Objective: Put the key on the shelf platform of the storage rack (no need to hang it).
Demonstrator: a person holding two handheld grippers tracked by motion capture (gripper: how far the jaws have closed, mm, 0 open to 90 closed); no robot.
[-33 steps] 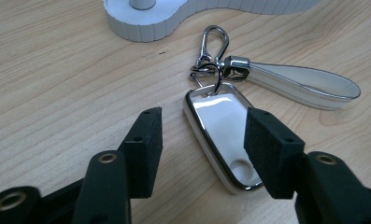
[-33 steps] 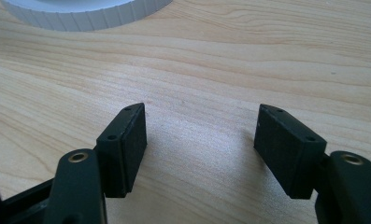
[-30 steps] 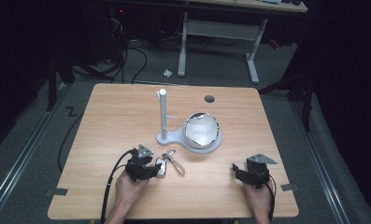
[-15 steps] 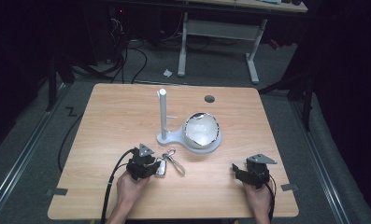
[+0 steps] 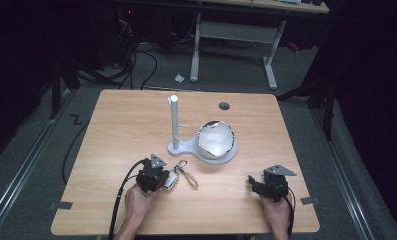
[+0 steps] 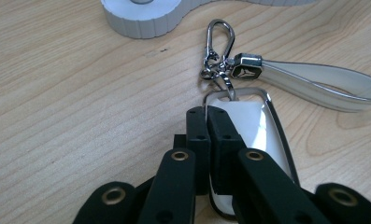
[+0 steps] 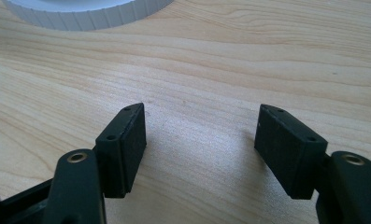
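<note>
1 wooden table [image 5: 136, 115], rectangular, with 1 dark round hole [image 5: 224, 105] near its far edge.

1 white stand [image 5: 186, 146]: 1 upright post [image 5: 174, 120] on a round foot, joined to a 2nd round pad bearing 1 white bowl [image 5: 215, 139]. It sits mid-table, well apart from every edge.

1 key fob [image 6: 248, 126], white with a metal rim, lying flat on the table near the front edge, just in front of the stand's foot. Attached: 1 metal clip [image 6: 219, 39] and 1 pale strap loop [image 6: 323, 84], trailing toward the right.

2 grippers, 1 per hand. The left gripper [image 6: 206, 122] has just been closing; its 2 black jaws are clenched together over the near left edge of the fob, though whether they pinch the rim I cannot tell. The right gripper [image 7: 202, 135] rests near the front right corner, jaws spread wide over bare wood, nothing between them.

Open room: broad bare wood at left, at far right, and between the 2 grippers.
</note>
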